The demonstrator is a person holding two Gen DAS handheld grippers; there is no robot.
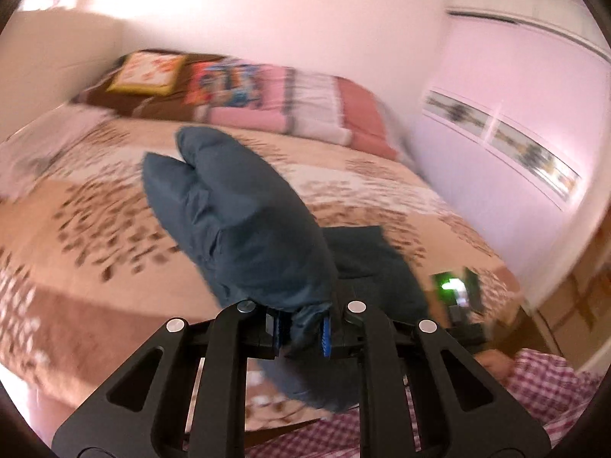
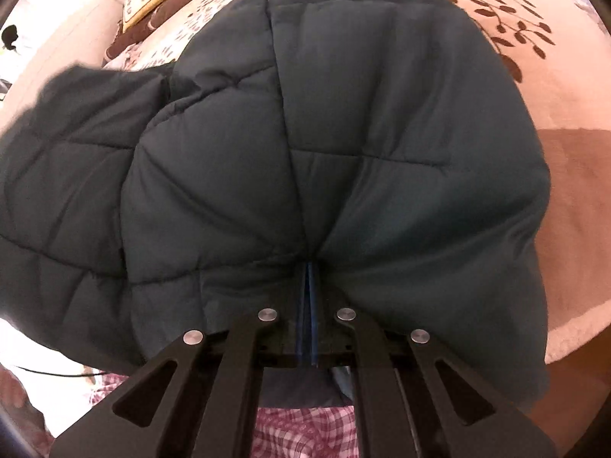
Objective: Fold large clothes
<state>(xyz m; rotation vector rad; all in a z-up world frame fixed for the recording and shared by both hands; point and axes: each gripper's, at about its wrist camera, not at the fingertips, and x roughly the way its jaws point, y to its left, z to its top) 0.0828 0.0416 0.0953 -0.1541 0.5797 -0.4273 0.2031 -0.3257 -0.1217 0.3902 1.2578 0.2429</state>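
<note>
Dark teal quilted jacket (image 2: 324,145) spread on the bed (image 2: 573,191), filling most of the right wrist view; its lower hem runs out of sight behind the tongs. Right gripper (image 2: 309,297) clenched on a pinch of jacket fabric, blue pads nearly together with cloth puckering into them. Left wrist view is motion-blurred: a puffy fold of the jacket (image 1: 236,213), likely a sleeve, rises from the left gripper (image 1: 301,328), which grasps bunched cloth between its blue pads (image 1: 325,334). Rest of the garment there is half hidden behind that fold.

Only the left view shows the room: folded blankets (image 1: 305,103) and a patterned cushion (image 1: 147,72) at the head of the bed, white wall, a wardrobe (image 1: 515,122) with a decorated strip, and a device with a green light (image 1: 452,284) at right, too blurred to identify. Plaid fabric (image 1: 550,385) at the bottom edge, cut off. Right view shows the leaf print of the bedspread sharply. No readable writing or labels.
</note>
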